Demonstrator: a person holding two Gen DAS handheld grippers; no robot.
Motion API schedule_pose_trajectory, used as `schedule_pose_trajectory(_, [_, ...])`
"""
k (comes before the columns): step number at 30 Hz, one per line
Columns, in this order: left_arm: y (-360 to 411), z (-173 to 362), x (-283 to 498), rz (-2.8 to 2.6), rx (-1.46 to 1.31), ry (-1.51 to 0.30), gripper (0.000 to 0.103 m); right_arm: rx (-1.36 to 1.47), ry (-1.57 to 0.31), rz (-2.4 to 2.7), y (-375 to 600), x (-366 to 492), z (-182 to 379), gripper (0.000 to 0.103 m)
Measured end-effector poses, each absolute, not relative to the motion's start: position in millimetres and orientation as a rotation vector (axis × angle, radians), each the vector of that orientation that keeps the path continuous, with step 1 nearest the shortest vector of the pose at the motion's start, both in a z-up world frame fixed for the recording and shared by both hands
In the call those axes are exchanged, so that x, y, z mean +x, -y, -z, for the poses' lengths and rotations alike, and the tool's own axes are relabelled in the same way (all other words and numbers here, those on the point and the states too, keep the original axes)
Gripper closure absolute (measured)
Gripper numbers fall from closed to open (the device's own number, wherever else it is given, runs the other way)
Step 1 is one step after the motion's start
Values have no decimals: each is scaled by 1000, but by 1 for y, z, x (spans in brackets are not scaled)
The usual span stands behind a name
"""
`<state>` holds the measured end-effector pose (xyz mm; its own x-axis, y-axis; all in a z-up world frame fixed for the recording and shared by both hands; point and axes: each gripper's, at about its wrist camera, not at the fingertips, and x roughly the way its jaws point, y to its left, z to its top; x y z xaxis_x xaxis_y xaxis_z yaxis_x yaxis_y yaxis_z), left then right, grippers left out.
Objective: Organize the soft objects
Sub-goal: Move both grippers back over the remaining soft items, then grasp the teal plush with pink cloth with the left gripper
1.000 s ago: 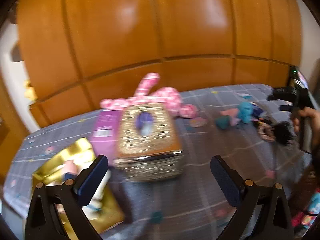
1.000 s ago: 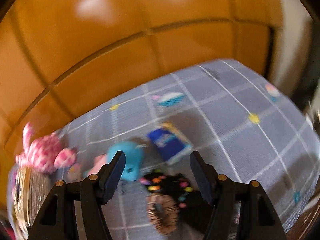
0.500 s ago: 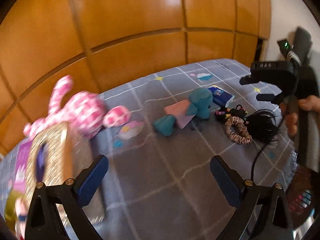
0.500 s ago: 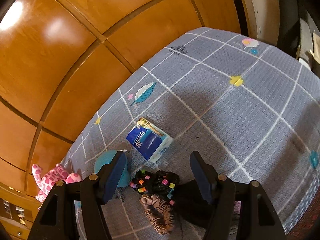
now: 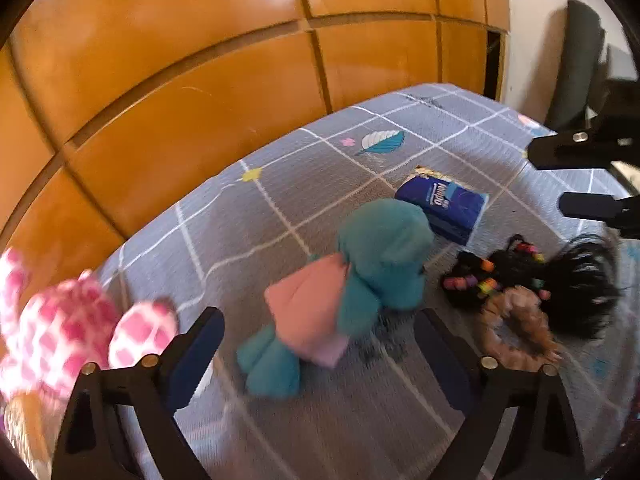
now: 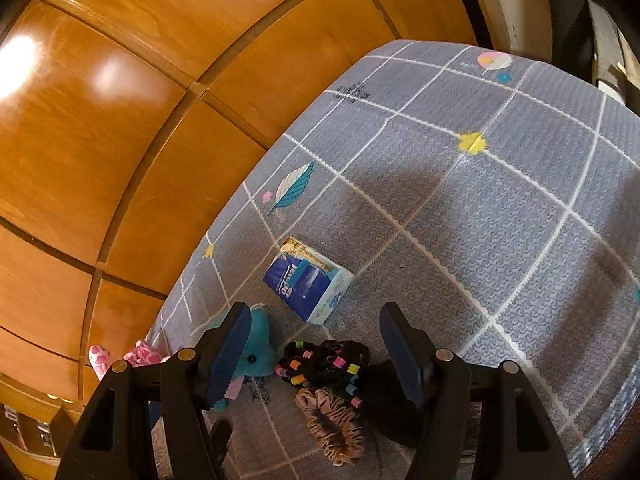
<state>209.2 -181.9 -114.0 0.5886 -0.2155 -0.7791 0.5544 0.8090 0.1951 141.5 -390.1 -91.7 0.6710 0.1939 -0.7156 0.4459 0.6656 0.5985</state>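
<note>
The left gripper (image 5: 320, 344) hovered over the grey checked mat (image 5: 248, 232), its jaws wide apart though just narrowing, framing the teal plush toy (image 5: 380, 256) without touching it; the pink checked plush (image 5: 72, 328) lay off to its left. The right gripper (image 6: 316, 344) stood apart and empty above the beaded black hair ties (image 6: 324, 364) and tan scrunchie (image 6: 332, 424); the blue tissue pack (image 6: 304, 280) lay just beyond.

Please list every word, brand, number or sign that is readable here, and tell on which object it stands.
"Tempo": white brand lettering on the blue soft tissue pack, seen sideways; its smaller print is too small to read.
Dark scribbled marks on the grey grid-patterned bed cover: unreadable.
Dark boxes at the lower left edge: print too blurred to read.
</note>
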Motion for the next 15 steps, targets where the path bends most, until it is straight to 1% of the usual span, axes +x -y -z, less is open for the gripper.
schedule_pose_trajectory(1, [185,117,214,474,454,-831,12,851,-853,156,389,143,91,35])
schedule_pose_trajectory(5, [196,128,230,520,445,-833,13,847,-865,136,385,146,92,35])
schedule_pose_trajectory(6, [198,131,234,535,435,-836,16,846,-869,136,384,147,92,35])
schedule_pose_trajectory(8, [201,136,237,570,397,-878,38,850,-873,128,383,148,93,35])
schedule_pose_trajectory(9, [203,141,239,580,381,-915,56,851,-875,128,383,148,94,35])
schedule_pose_trajectory(10, [203,145,239,562,381,-928,65,852,-875,130,384,147,94,35])
schedule_pose_trajectory(11, [200,145,237,557,362,-913,66,854,-872,132,384,147,94,35])
schedule_pose_trajectory(12, [196,144,236,560,329,-920,70,857,-867,137,385,146,94,35])
schedule_pose_trajectory(15, [181,134,230,542,245,-922,72,859,-855,151,386,144,94,36])
